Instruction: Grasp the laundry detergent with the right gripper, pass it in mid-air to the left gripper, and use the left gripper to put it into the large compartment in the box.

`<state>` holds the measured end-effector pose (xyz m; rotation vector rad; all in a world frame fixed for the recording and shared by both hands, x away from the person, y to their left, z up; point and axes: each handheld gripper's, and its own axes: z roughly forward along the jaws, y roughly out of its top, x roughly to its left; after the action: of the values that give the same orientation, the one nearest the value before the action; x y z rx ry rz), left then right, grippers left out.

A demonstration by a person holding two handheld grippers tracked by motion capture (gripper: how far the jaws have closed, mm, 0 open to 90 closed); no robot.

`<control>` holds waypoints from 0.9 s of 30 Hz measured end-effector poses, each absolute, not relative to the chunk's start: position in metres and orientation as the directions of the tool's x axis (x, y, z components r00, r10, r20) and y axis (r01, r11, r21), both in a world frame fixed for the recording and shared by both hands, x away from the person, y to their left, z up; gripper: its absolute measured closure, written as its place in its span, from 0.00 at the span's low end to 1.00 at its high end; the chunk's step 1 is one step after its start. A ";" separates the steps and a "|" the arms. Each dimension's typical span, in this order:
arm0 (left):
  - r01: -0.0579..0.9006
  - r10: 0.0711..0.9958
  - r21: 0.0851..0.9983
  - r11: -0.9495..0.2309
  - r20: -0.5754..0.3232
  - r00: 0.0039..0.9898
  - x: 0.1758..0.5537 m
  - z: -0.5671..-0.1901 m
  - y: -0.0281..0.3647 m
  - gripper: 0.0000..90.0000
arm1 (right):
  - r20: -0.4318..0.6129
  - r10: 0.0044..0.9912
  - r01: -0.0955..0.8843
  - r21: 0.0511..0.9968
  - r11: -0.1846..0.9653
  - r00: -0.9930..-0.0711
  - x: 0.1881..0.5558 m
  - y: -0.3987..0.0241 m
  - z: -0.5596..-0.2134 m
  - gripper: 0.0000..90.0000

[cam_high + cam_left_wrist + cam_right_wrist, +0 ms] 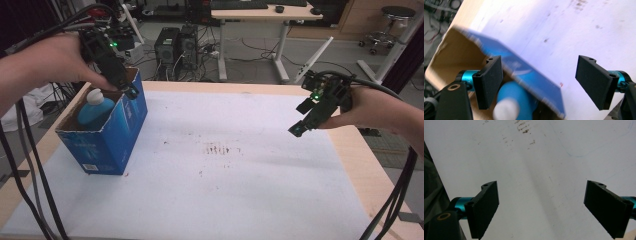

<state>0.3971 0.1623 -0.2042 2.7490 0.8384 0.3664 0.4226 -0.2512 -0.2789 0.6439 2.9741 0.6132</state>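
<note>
Now | left hand-held gripper (131, 92) agape over box (107, 135) | right hand-held gripper (299, 127) agape over table (225, 165)

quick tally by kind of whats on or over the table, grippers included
grippers: 2, the left gripper over the box, the right gripper above the sheet, both with jaws apart
blue cardboard box: 1
blue bottle with a white cap, inside the box: 1
white sheet covering the table: 1
total: 5
</note>
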 end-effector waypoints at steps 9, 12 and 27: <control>0.415 0.465 0.284 -0.865 0.138 0.875 0.402 -0.228 0.114 0.24 | 0.060 0.414 0.400 0.417 0.816 -0.908 0.420 -0.248 -0.274 0.14; 0.393 0.441 0.280 -0.876 0.134 0.888 0.406 -0.240 0.101 0.24 | 0.056 0.405 0.390 0.416 0.822 -0.913 0.419 -0.247 -0.274 0.14; 0.379 0.420 0.259 -0.888 0.128 0.898 0.408 -0.255 0.087 0.24 | 0.049 0.379 0.364 0.416 0.834 -0.924 0.419 -0.240 -0.273 0.14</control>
<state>0.4082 0.0867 -0.2554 2.8357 0.6053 0.2661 0.4189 -0.2397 -0.2735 0.6023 2.9738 0.6635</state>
